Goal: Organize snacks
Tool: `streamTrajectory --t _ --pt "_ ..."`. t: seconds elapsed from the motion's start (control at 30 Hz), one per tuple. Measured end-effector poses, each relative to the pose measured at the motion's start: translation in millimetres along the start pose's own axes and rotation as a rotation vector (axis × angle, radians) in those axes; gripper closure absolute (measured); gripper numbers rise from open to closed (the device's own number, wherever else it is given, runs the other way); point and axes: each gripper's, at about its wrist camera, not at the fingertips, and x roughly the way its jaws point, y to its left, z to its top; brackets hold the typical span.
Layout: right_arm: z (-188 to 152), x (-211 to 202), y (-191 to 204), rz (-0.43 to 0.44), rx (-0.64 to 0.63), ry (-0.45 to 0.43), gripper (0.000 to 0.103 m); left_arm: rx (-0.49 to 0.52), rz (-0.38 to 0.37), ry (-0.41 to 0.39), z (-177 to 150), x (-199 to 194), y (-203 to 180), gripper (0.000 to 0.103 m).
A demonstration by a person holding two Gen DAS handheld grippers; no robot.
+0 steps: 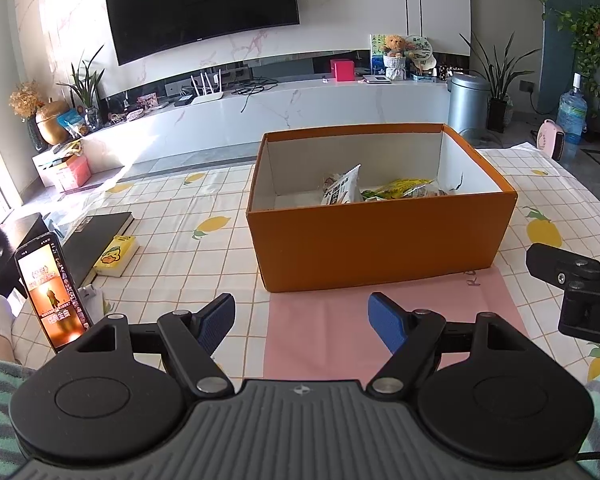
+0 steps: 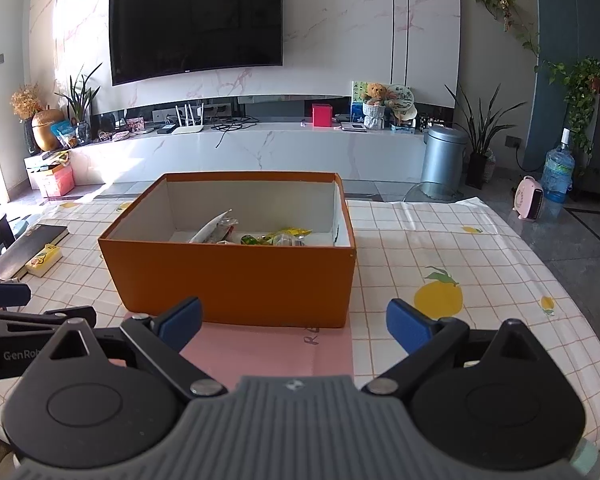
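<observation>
So the snack packets (image 1: 380,190) are already down inside the open orange cardboard box (image 1: 380,236), bunched toward its right half. Box sits straight ahead of both tools on the lemon-print checked surface (image 1: 180,216), long side across. Left tool (image 1: 301,322) and right tool (image 2: 294,322) both hang wide open over the pink paper sheet (image 1: 340,320), nothing held. Right one looks nearer the packets, I'd guess.

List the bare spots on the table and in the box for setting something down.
Free: the pink mat between the grippers and the orange box; the box's left half; tablecloth right of the box. Crowded: the box's right half, with snack packets; the table's left edge, with phone, black book and yellow pack.
</observation>
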Motion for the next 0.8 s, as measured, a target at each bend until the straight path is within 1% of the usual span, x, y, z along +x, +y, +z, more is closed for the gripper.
streamTrajectory --t 0.8 --pt "-2.2 -2.3 0.0 0.006 -0.001 -0.009 0.008 -0.006 0.005 -0.002 1.0 -4.1 2.2 0.014"
